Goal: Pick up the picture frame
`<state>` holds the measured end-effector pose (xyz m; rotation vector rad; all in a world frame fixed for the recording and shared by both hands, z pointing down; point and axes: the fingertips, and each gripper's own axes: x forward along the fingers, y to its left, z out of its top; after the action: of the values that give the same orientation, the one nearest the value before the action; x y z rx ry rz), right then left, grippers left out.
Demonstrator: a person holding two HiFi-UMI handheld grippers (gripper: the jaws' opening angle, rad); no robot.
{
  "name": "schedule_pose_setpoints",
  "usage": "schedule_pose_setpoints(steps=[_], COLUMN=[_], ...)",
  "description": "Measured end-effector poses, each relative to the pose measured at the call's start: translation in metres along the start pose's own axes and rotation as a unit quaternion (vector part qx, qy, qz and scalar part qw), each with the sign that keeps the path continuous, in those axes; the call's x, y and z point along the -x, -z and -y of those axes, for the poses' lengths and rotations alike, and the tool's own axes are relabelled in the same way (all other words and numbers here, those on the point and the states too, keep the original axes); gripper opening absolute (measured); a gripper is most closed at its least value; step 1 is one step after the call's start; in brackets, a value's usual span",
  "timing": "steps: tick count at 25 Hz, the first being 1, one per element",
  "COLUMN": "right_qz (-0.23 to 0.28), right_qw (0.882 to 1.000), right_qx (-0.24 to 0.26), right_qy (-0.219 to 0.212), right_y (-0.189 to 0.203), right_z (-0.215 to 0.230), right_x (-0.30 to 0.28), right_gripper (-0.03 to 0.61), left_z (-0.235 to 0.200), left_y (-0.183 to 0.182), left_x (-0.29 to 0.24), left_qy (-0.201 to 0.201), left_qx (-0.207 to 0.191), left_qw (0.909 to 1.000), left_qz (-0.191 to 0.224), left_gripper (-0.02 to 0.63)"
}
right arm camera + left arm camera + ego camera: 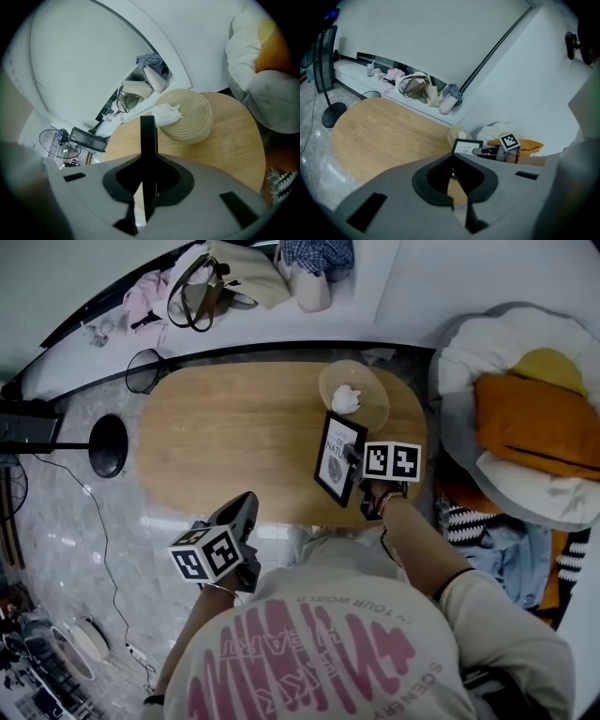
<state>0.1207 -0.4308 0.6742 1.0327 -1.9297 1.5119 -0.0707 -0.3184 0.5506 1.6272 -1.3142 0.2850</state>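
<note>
The right gripper point(352, 456) is clamped on the picture frame point(336, 457). In the right gripper view its jaws press on the two sides of the thin black edge point(148, 140), which stands upright between them. In the head view the frame is over the 3 o'clock part of the oval wooden table point(225, 446), with its white print turned to 9 o'clock. I cannot tell if its lower edge touches the wood. Just beside the frame, at 12 o'clock from it, a round woven basket point(373, 382) stands on the table, and inside it lies one crumpled white cloth point(346, 399). The left gripper point(244, 507) is at the 6 o'clock edge of the table, well apart from the frame. Its jaws are together at the tips, with nothing between them. On the white ledge at 12 o'clock a beige bag point(246, 279) lies on its side; what is in it I cannot see.
</note>
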Motion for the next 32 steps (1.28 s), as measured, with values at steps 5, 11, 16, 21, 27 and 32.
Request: schedule_pose_setpoints(steps=[5, 11, 16, 21, 27, 32], right_qz=[0.029, 0.081, 0.134, 0.178, 0.217, 0.263], right_qw=[0.999, 0.995, 0.988, 0.981, 0.97, 0.956], right_qx=[0.013, 0.046, 0.067, 0.075, 0.099, 0.119], right_qy=[-0.019, -0.026, -0.026, -0.025, -0.035, -0.05], right_y=[-0.019, -0.048, -0.066, -0.083, -0.092, -0.091], right_z=[-0.018, -0.039, -0.057, -0.075, -0.114, -0.157], right_x=[0.018, 0.056, 0.099, 0.139, 0.184, 0.22], right_gripper=[0.046, 0.046, 0.046, 0.046, 0.046, 0.046], left_z=[0.004, 0.025, 0.055, 0.089, 0.124, 0.145], left_y=[-0.004, -0.032, -0.059, -0.086, -0.117, -0.136], left_x=[-0.002, -0.011, -0.01, 0.001, 0.031, 0.06], left_qy=[0.006, 0.032, 0.061, 0.094, 0.148, 0.19], left_qx=[0.0, -0.019, -0.043, -0.079, -0.09, -0.093], left_qw=[0.9999, 0.9984, 0.9944, 0.9875, 0.975, 0.9636], left_qz=[0.011, 0.042, 0.074, 0.099, 0.139, 0.164], left_gripper=[0.003, 0.003, 0.003, 0.003, 0.003, 0.003])
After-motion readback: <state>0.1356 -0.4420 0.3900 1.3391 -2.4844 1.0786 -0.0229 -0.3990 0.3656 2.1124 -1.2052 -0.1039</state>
